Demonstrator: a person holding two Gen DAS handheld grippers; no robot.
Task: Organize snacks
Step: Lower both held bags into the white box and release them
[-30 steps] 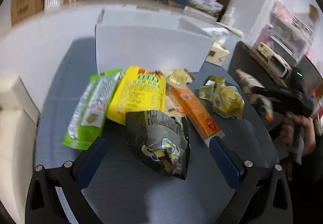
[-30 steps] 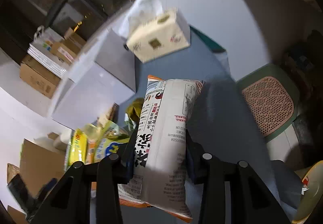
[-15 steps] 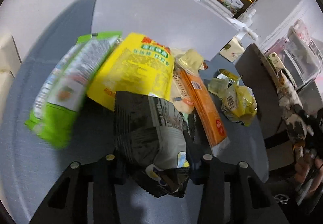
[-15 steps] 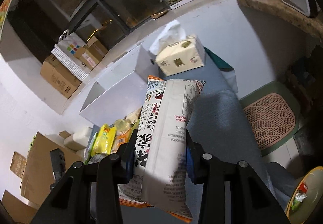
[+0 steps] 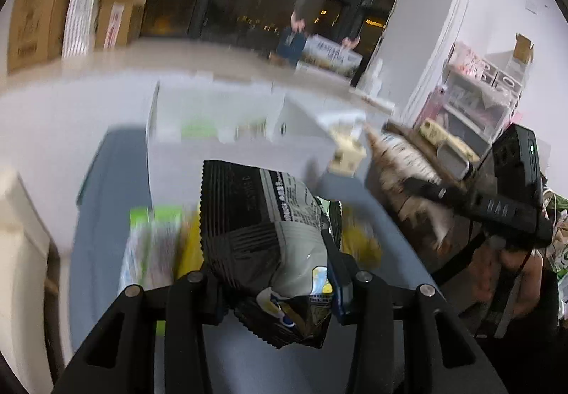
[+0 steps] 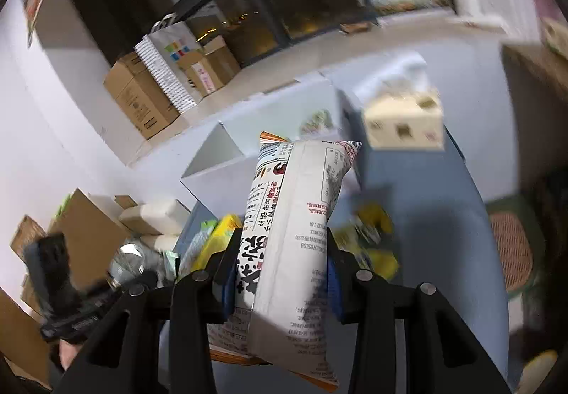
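The left gripper (image 5: pixel 277 291) is clamped on a black bag (image 5: pixel 262 234), held clear above the surface (image 5: pixel 96 216). The right gripper (image 6: pixel 280 276) has its jaws closed on a white bag (image 6: pixel 294 227), also aloft. Both bags should probably be carried over the white box (image 5: pixel 213 159), lowered past its rim, and released only once inside. Inside the box, something green and a few blurred packets can be made out. More snacks (image 5: pixel 156 244) lie below on the surface.
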